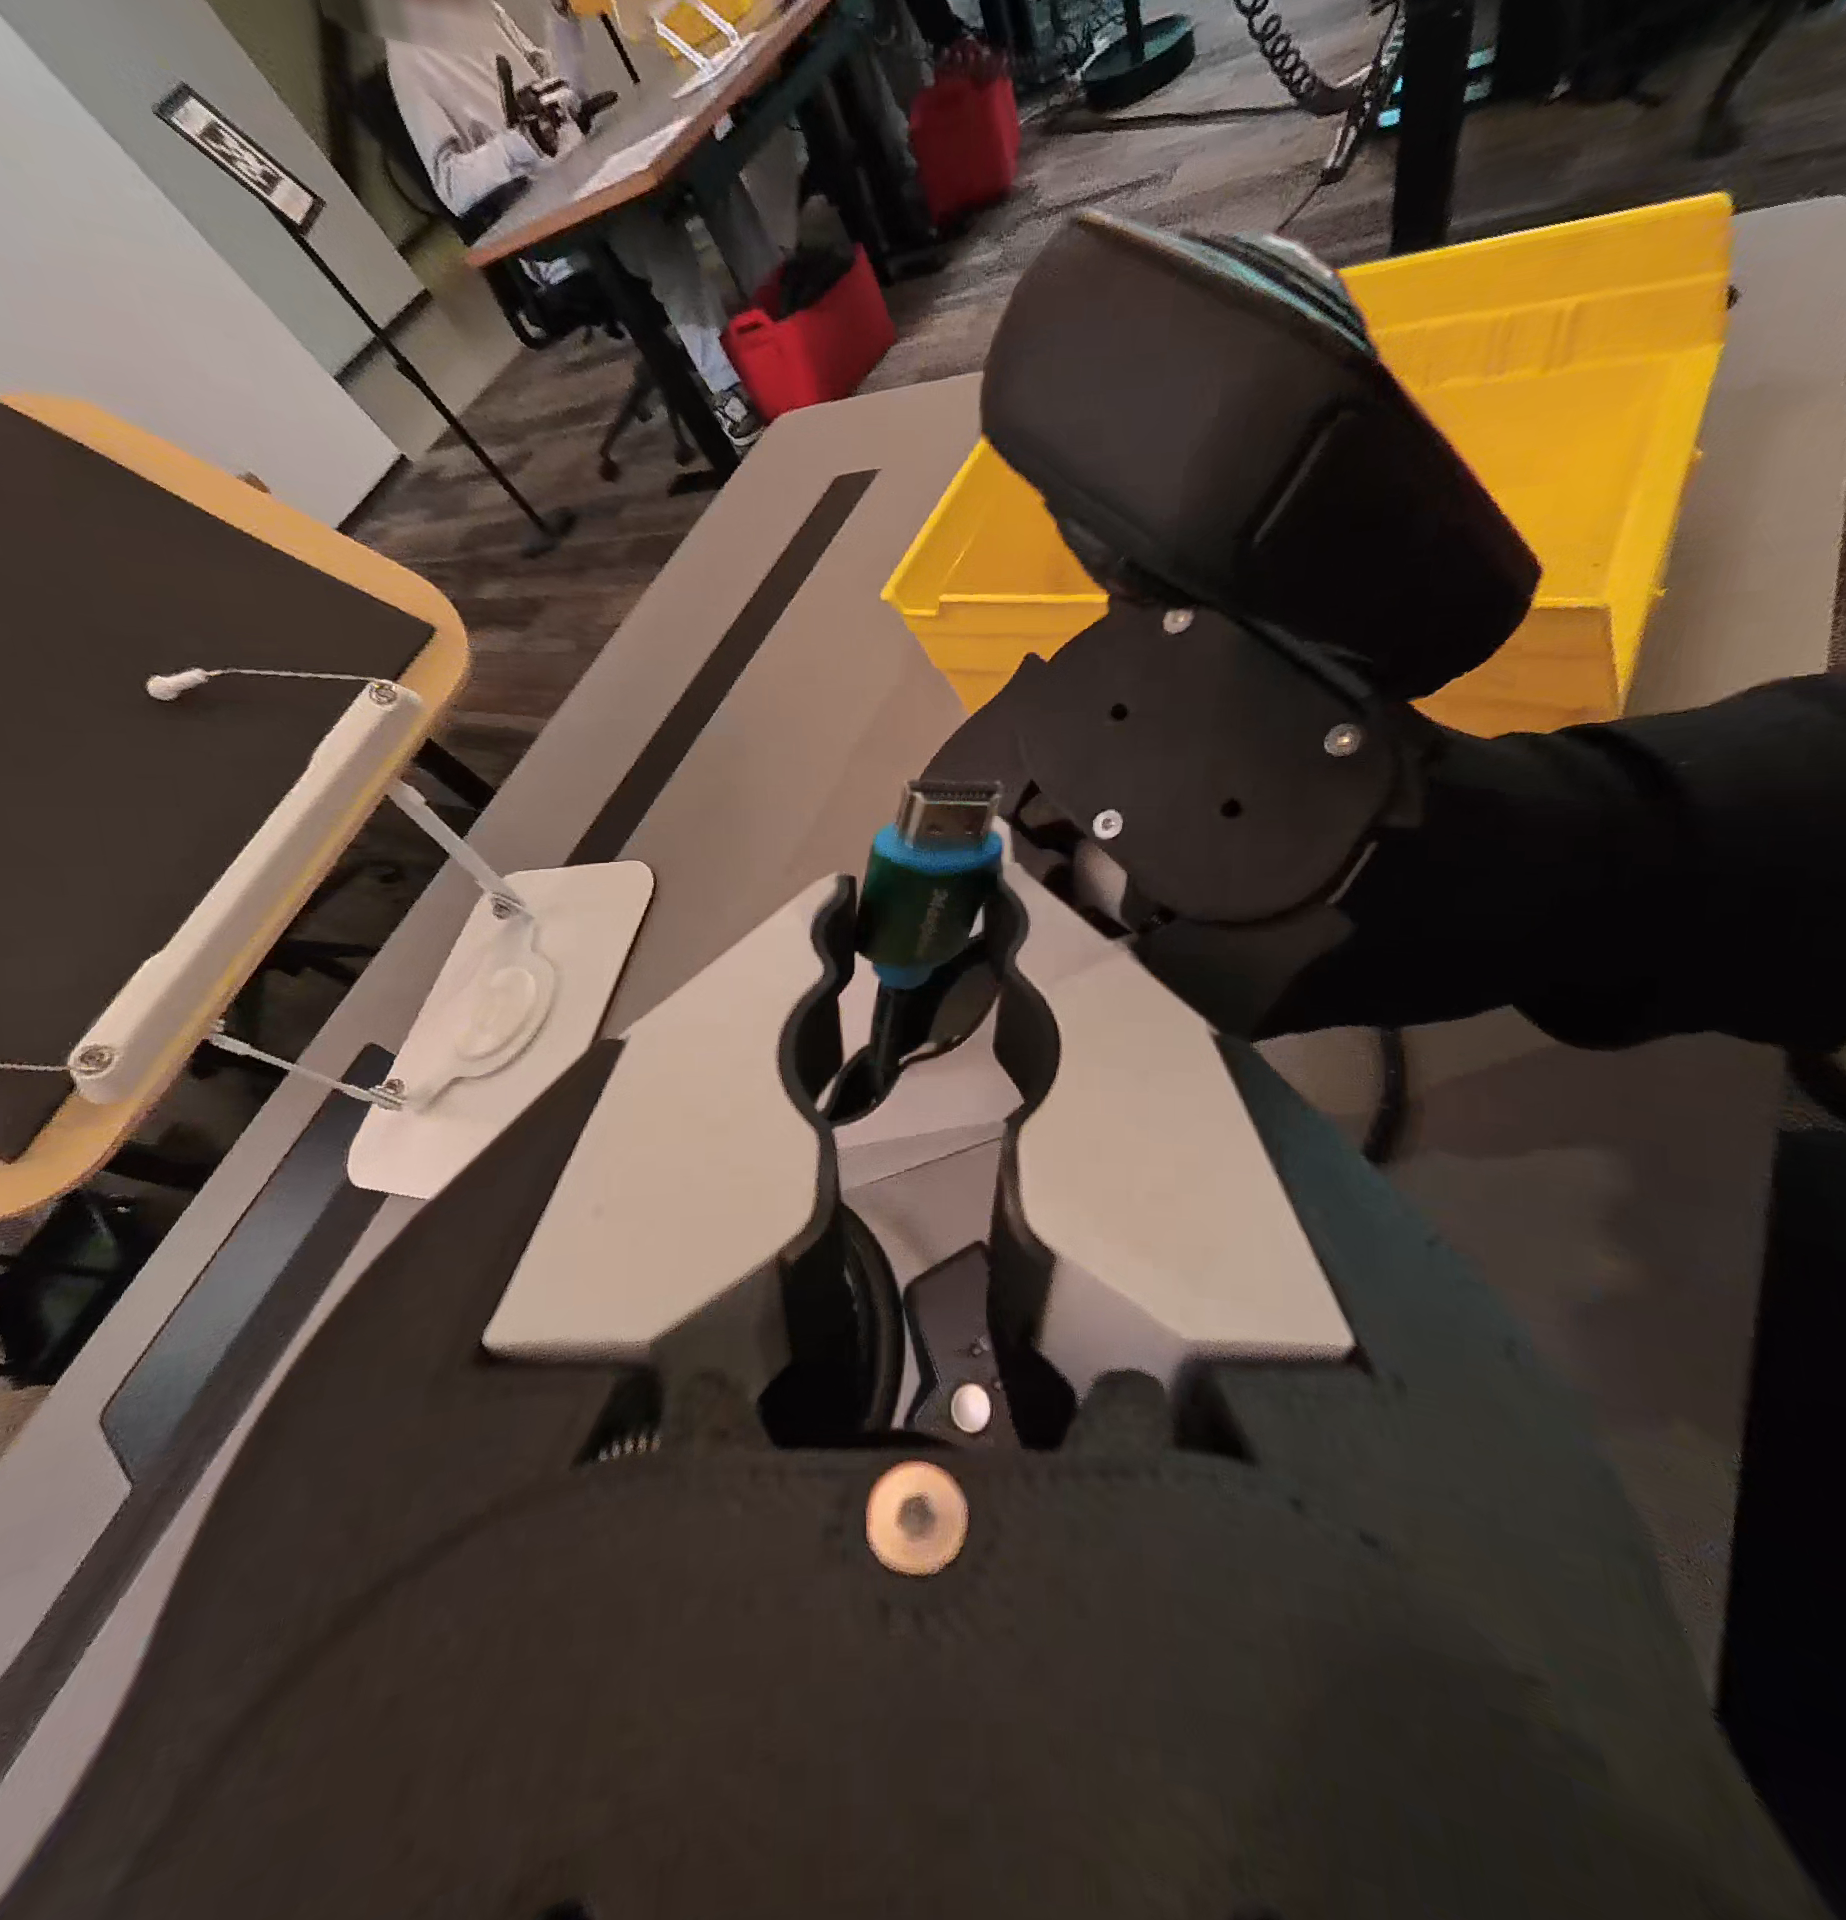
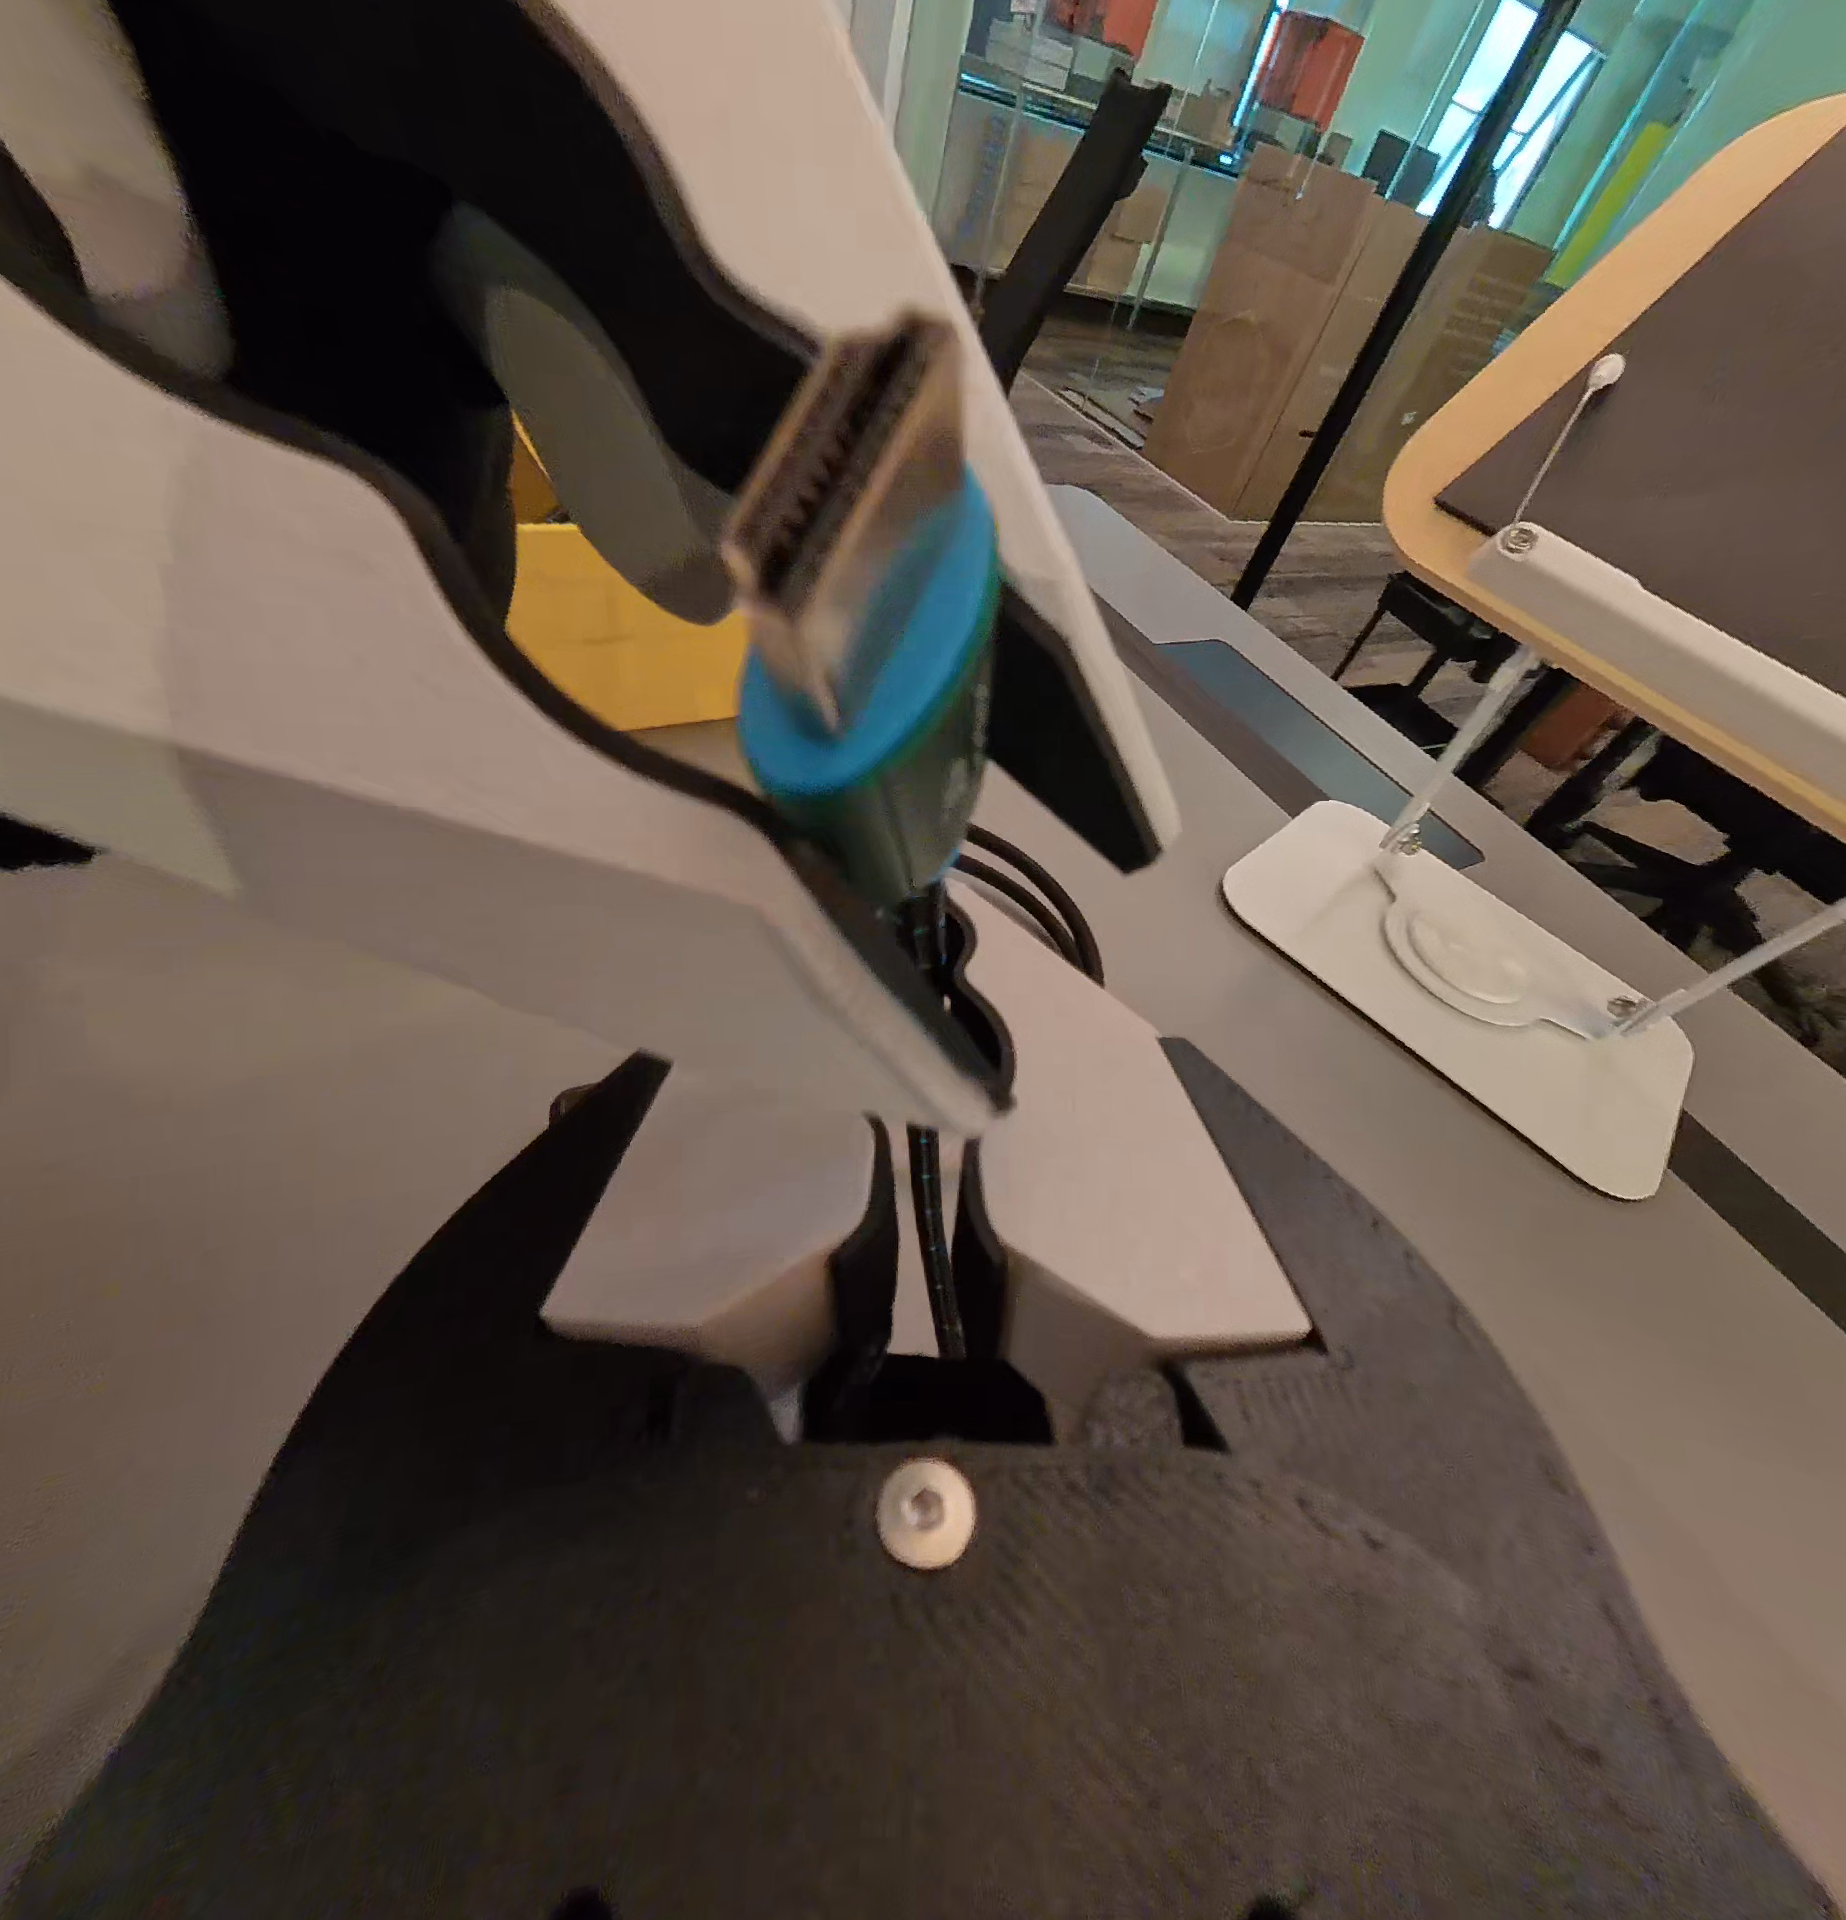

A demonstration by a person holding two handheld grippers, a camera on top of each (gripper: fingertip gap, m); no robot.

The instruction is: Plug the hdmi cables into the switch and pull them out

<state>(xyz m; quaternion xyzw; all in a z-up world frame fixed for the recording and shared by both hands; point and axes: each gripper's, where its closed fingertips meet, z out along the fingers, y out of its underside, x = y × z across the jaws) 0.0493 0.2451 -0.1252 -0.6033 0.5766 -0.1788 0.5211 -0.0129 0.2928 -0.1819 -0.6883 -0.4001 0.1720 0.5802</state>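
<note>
Our left gripper (image 1: 924, 935) pinches the plug (image 1: 924, 894) upright; our right gripper (image 2: 960, 997) clamps its cable (image 2: 934, 1247).

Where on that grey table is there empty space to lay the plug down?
Bare grey table lies between the white stand base and the yellow bin, and to the right of the grippers in the left wrist view. It is crowded in the middle, where both grippers meet around the HDMI plug.
</note>
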